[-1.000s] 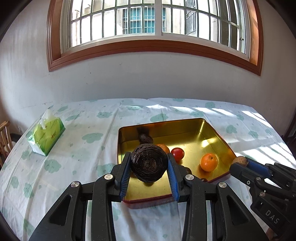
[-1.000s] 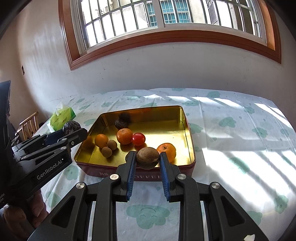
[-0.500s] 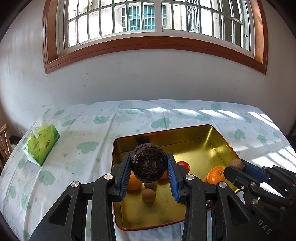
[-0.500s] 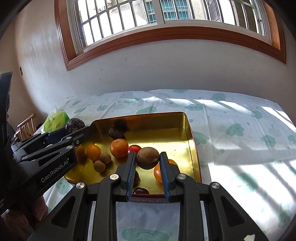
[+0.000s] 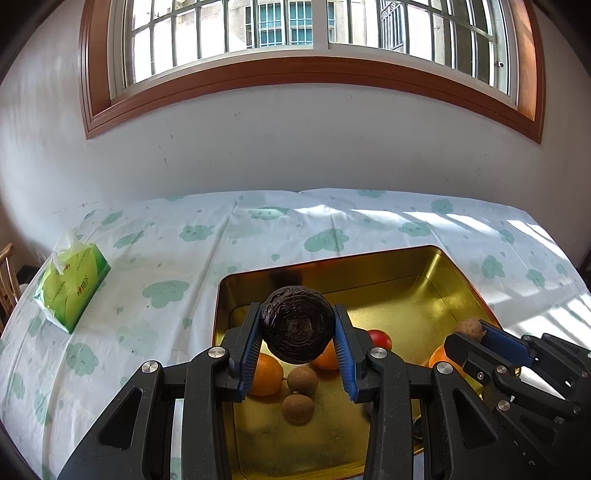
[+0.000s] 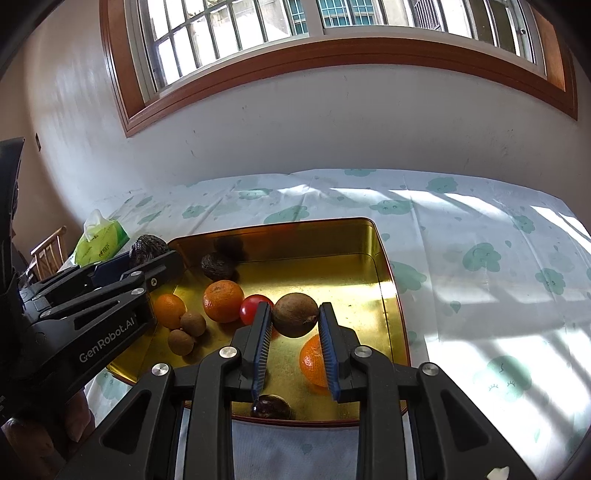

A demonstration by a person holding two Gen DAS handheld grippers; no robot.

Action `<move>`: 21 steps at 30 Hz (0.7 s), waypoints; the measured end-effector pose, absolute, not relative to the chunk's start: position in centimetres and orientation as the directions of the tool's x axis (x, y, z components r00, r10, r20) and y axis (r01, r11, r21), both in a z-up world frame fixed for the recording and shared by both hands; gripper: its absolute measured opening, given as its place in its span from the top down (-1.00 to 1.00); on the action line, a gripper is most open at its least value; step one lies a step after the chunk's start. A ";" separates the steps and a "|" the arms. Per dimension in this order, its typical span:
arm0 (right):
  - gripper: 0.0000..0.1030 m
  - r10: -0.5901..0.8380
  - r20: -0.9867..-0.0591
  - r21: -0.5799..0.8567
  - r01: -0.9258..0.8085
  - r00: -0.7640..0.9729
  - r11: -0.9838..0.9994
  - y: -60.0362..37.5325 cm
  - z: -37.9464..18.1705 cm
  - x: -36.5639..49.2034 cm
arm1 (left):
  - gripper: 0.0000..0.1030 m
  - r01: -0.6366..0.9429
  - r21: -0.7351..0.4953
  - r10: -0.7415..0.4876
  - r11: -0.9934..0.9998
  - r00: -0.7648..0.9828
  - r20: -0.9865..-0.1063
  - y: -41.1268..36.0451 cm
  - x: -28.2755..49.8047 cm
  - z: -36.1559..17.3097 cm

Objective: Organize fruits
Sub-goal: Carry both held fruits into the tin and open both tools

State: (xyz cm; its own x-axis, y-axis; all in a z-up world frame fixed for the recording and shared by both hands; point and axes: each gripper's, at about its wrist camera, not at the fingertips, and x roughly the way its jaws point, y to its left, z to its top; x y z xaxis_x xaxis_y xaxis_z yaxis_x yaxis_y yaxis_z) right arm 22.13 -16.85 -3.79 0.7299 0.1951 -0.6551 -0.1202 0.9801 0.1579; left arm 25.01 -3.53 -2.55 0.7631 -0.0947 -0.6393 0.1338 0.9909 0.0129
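left gripper [image 5: 297,341] jaws clamped, right gripper [image 6: 295,325] likewise

Green tissue pack [image 5: 72,286] sits at about 9 o'clock on the cloud-print tablecloth [image 5: 155,258], barred window [image 5: 295,33] up at 12.

Held fruit, left: dark wrinkled round fruit [image 5: 297,324], above tin.
Held fruit, right: smooth brown round fruit [image 6: 295,314], above tin.
Tin: gold rectangular metal tin [image 6: 369,266] holding oranges, red tomato [image 6: 253,307], small brown fruits.
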 end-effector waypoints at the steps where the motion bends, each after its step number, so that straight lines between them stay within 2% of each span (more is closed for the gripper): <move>1: 0.53 0.196 -0.656 0.159 -0.120 0.729 0.980 -16.9 -3.9 22.3 | 0.26 0.133 0.014 -0.093 0.991 0.762 -0.641 -3.6 25.1 -2.7; 15: 0.50 0.199 -0.646 0.159 -0.125 0.737 0.979 -16.8 -4.6 23.4 | 0.24 0.128 0.018 -0.085 0.992 0.751 -0.654 -3.4 26.2 -3.8; 18: 0.31 0.192 -0.637 0.153 -0.122 0.747 0.981 -16.7 -4.6 23.4 | 0.21 0.125 0.033 -0.073 0.992 0.755 -0.652 -3.4 26.2 -4.1; 21: 0.31 0.195 -0.619 0.152 -0.128 0.761 0.980 -16.6 -4.3 23.1 | 0.17 0.123 0.040 -0.070 0.992 0.771 -0.633 -3.4 25.9 -3.9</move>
